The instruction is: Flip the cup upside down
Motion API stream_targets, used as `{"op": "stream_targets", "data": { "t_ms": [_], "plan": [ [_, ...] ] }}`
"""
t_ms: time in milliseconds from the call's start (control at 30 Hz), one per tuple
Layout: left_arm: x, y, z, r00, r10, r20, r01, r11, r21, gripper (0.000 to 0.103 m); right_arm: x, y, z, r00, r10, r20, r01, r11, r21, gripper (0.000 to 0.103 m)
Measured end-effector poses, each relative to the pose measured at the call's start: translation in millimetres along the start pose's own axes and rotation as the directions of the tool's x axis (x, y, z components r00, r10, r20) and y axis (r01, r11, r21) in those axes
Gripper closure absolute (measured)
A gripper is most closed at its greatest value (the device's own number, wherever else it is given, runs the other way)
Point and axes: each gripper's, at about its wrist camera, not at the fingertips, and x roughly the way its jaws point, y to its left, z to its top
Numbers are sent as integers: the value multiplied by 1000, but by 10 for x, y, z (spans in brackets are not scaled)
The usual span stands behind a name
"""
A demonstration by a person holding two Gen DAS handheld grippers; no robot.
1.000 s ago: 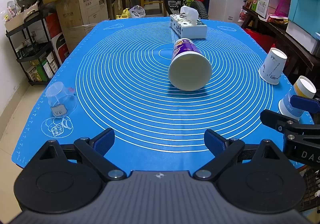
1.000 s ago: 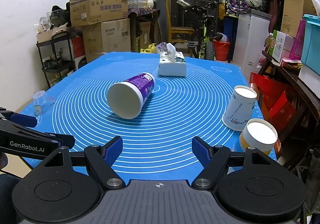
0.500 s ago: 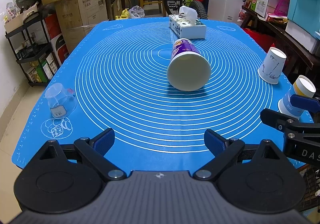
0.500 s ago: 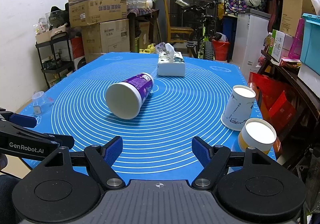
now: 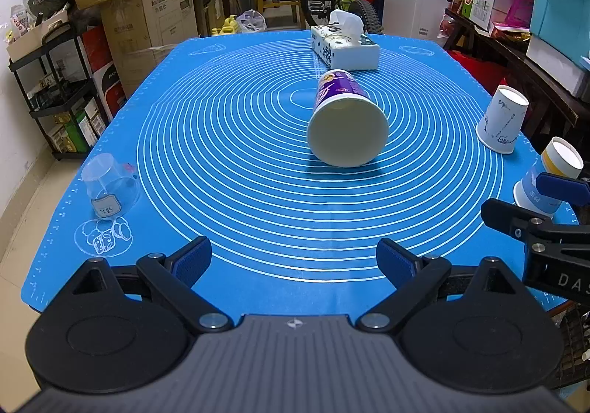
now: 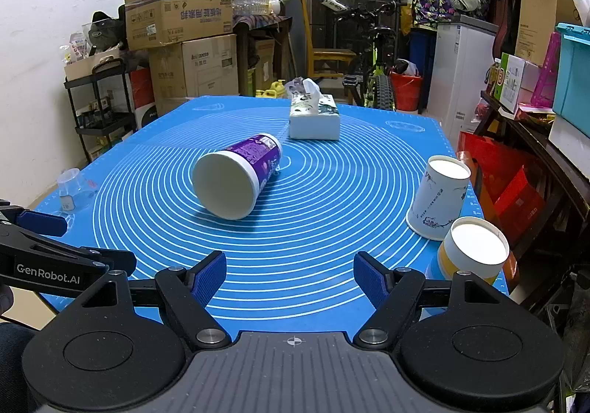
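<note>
A purple-and-white paper cup (image 5: 344,118) lies on its side in the middle of the blue mat (image 5: 258,214), its white round end turned toward me; it also shows in the right wrist view (image 6: 236,179). My left gripper (image 5: 294,261) is open and empty near the mat's front edge, well short of the cup. My right gripper (image 6: 290,280) is open and empty, also at the front edge, to the right of the left one.
Two paper cups stand upside down at the right edge, a white one (image 6: 438,204) and a yellow-banded one (image 6: 470,252). A clear plastic cup (image 5: 108,190) sits at the left edge. A tissue box (image 5: 344,46) stands behind the lying cup. Clutter surrounds the table.
Both views have shifted very slightly; the cup and the other things lie where they were. Both grippers stay open.
</note>
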Motion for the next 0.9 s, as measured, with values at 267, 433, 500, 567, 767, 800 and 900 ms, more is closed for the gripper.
{"op": "stream_targets", "data": {
  "t_ms": [267,433,500,567,767,800,900],
  "plan": [
    [10,10,13,1000,0,1,0,1000,3,8,1,-3,0,1000,1,1,-1,1000,0,23],
    [48,-17,70,1000,-1,11,1,1000,12,8,23,-55,28,1000,-1,11,1,1000,3,23],
    [76,-40,117,1000,2,19,-3,1000,24,8,39,-84,57,1000,-3,18,3,1000,3,23],
    [109,-56,178,1000,7,25,-8,999,33,8,64,-117,112,1000,-5,28,5,1000,4,23],
    [208,-144,387,999,10,50,-13,998,62,8,174,-215,322,998,-7,63,7,1000,10,23],
    [224,-155,415,999,9,54,-12,998,62,8,197,-232,350,998,-10,68,9,1000,10,23],
    [316,-182,553,998,6,65,-10,999,53,8,267,-287,436,996,-17,82,16,1000,11,23]
  ]
}}
